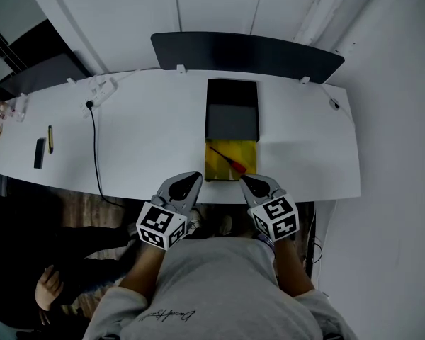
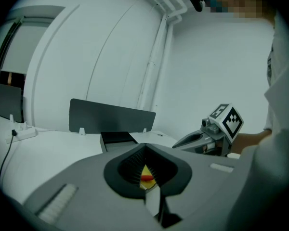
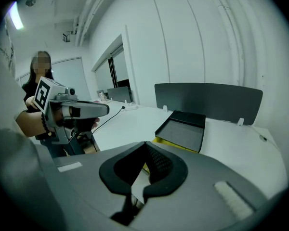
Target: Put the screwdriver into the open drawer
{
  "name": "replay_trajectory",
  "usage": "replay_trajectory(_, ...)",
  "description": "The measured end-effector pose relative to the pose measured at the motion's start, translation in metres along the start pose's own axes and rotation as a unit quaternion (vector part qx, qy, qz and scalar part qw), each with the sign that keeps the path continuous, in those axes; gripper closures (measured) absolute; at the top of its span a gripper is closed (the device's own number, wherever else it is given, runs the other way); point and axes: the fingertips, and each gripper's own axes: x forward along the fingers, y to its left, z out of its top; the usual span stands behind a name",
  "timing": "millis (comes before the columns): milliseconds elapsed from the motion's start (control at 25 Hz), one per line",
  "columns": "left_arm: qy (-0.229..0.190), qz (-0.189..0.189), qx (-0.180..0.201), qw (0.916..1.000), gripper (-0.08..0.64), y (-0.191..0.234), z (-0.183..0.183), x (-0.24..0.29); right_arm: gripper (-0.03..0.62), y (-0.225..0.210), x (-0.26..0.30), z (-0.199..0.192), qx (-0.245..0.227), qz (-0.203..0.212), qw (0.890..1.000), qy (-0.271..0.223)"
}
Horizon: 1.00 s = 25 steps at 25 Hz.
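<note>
White table (image 1: 142,140) before us. Left of open yellow drawer (image 1: 246,151), our left gripper (image 1: 193,180) waits, jaws closed, holding nothing. Red screwdriver (image 1: 229,160) lies inside drawer. Right of drawer, our right gripper (image 1: 248,182), jaws closed, empty too. We think putting-in step done; next, just pull back.

No words to read here, folks. The gray shirt (image 1: 219,282) carries a line of slanted script (image 1: 169,315) low on the front, but it's too small and dark to make out. The cube (image 1: 161,225) on the left gripper (image 1: 193,180) and the one (image 1: 277,218) on the right gripper (image 1: 248,181) show black-and-white square patterns only, no letters or numbers. Small items (image 1: 42,151) at the desk's (image 1: 142,147) left end are too tiny to show any print.
</note>
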Motion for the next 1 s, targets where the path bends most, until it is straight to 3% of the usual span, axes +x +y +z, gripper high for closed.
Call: replay_trajectory(1000, -0.004, -0.005, 0.007, 1.0000, 0.558, -0.006, 0.001, -0.008, 0.578, 0.020, 0.004, -0.005, -0.019, 0.014, 1.000, 0.015)
